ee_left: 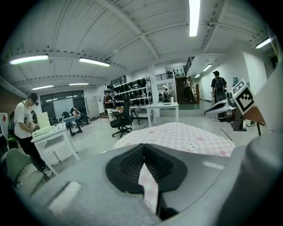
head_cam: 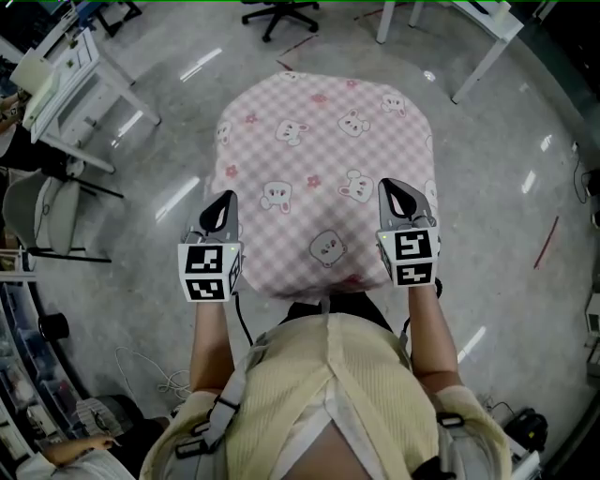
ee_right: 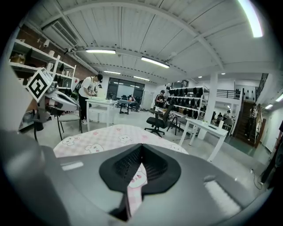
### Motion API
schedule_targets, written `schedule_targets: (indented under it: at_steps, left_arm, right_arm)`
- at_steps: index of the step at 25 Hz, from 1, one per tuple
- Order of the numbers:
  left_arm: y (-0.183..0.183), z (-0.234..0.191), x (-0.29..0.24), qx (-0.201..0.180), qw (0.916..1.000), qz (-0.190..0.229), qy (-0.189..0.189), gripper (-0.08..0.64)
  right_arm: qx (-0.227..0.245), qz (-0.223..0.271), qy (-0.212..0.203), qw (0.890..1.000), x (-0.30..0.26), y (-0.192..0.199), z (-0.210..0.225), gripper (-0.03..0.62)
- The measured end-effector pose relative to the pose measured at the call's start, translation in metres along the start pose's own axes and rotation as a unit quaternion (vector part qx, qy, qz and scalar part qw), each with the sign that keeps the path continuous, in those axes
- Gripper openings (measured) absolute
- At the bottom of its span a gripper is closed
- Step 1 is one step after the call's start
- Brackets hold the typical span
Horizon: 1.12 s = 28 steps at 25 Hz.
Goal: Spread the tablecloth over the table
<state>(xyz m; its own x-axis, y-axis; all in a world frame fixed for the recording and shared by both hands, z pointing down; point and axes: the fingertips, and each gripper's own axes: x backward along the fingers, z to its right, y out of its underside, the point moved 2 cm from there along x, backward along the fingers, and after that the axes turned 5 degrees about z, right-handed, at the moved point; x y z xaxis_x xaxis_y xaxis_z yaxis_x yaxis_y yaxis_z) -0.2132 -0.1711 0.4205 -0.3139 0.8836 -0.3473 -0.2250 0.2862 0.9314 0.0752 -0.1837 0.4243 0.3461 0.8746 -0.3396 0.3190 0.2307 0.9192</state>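
Note:
A pink checked tablecloth [head_cam: 323, 173] printed with bunnies and flowers lies over a small table in the head view. My left gripper [head_cam: 225, 202] is at the cloth's near left edge, shut on a fold of the tablecloth [ee_left: 148, 187] that shows between its jaws. At the near right edge, my right gripper [head_cam: 394, 190] is shut on another fold of the tablecloth [ee_right: 135, 185]. Each gripper view looks across the spread tablecloth [ee_left: 185, 134] [ee_right: 104, 137]; the table beneath is hidden.
White desks [head_cam: 80, 89] stand at the left, with a chair [head_cam: 47, 211] beside them. A black office chair [head_cam: 281, 14] and white table legs [head_cam: 478, 47] stand beyond the cloth. People stand at desks [ee_right: 90, 95] around the room. A cable [head_cam: 155, 375] lies on the floor near my feet.

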Motion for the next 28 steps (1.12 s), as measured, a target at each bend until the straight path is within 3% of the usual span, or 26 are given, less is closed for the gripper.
schedule_targets:
  at_steps: [10, 28]
  left_arm:
    - [0.016, 0.015, -0.002, 0.012, 0.9999, -0.004, 0.009, 0.005]
    - [0.0, 0.029, -0.022, 0.037, 0.9984, -0.019, 0.038, 0.005]
  right_arm:
    - [-0.027, -0.006, -0.013, 1.0, 0.004, 0.011, -0.006, 0.003]
    - [-0.03, -0.027, -0.005, 0.999, 0.002, 0.015, 0.008, 0.003]
